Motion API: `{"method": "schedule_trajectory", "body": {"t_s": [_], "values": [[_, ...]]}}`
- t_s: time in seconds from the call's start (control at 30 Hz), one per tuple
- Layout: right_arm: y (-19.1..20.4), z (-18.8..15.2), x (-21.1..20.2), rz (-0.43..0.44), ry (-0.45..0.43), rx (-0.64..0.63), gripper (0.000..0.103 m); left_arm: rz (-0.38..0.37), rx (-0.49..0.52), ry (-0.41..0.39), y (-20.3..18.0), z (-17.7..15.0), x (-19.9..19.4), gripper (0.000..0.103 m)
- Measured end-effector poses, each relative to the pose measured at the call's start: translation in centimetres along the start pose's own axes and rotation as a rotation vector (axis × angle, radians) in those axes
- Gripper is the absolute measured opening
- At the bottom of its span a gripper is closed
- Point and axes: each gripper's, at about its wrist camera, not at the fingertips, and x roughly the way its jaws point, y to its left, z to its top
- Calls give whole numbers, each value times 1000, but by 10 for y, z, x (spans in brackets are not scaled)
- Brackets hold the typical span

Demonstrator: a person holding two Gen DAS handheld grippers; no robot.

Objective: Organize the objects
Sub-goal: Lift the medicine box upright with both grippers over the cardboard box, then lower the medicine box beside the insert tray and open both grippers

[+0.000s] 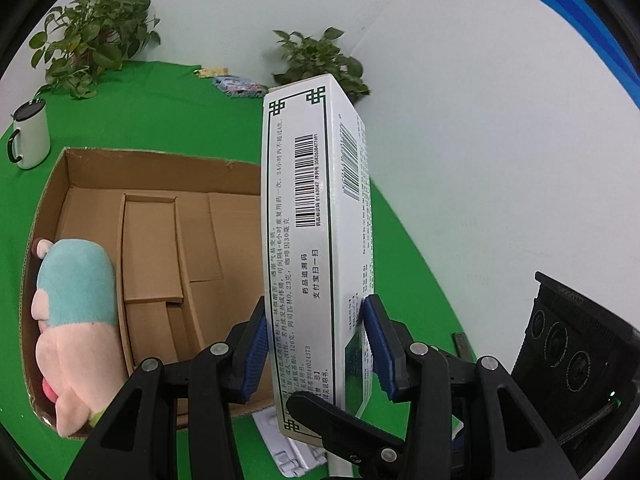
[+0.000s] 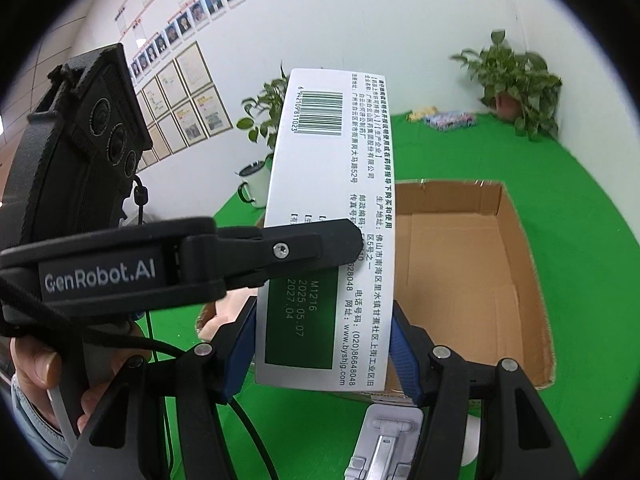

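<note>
The white medicine box [image 1: 316,248] is up in the air above the green table [image 1: 160,108], standing on end, barcode [image 2: 320,114] facing the right camera. Both tools have it: the left gripper [image 1: 316,344] clamps its blue pads [image 1: 256,356] on the 2 broad faces, and the right gripper [image 2: 324,352] pinches the lower edge from the other side. Just beside it sits the open cardboard box [image 2: 520,240], a plush toy [image 1: 76,320] lying along its left wall. Further back: a white mug [image 1: 30,136] and 2 potted plants [image 1: 94,40].
</note>
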Motion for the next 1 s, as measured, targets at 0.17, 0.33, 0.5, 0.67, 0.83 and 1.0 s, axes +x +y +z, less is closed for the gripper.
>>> {"method": "schedule_trajectory", "body": {"t_s": [0.17,0.33,0.5,0.67,0.83,1.0], "values": [[-12,-3,34,24,82,29,59,21,-47,57,31,-4,32,43],[-26,-12,68,59,161,61,59,52,-99,118,58,-15,60,42],[-45,-25,93,78,223,110,59,70,-137,187,76,-25,94,43],[-61,-39,105,88,266,164,59,80,-158,245,83,-32,119,43],[-68,-43,108,109,269,205,59,85,-164,253,80,-33,122,44],[-67,-44,110,66,269,209,59,109,-163,203,75,-24,103,48]]}}
